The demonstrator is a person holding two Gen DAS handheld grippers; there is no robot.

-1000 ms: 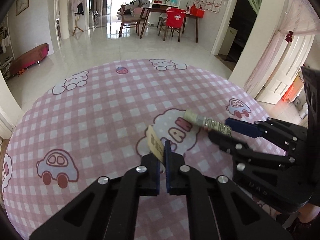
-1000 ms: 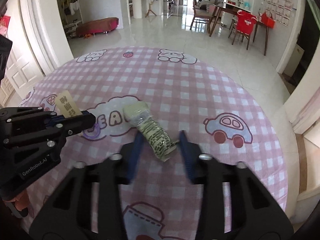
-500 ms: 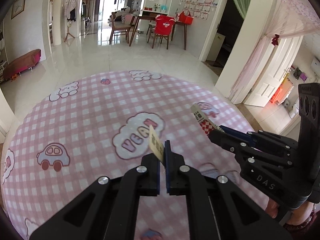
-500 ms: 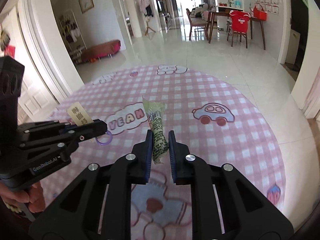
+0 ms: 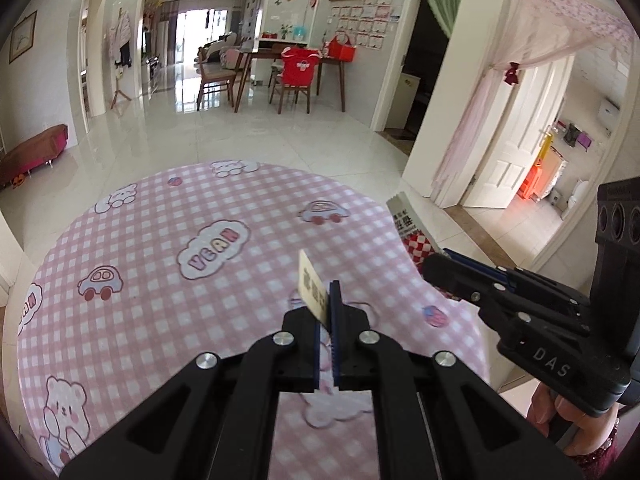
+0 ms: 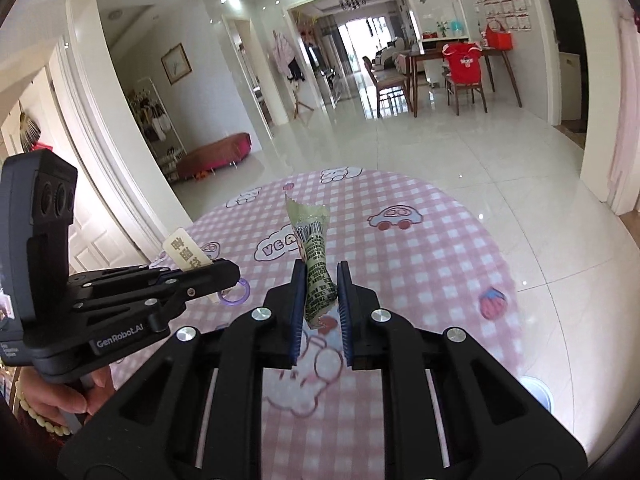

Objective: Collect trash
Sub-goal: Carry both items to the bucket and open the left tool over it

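A tan snack packet [image 5: 312, 292] is pinched between the pads of the left hand-held gripper [image 5: 325, 312], and a green wrapper [image 6: 316, 268] is clamped upright in the right hand-held gripper [image 6: 319, 300]. Below and ahead, a pink checked mat [image 6: 420, 264] is spread. Both pieces are judged collected; a bin, not visible, is needed next.

Glossy white tile floor [image 5: 248, 136], distant wooden dining table [image 5: 280, 56], recessed ceiling lights.
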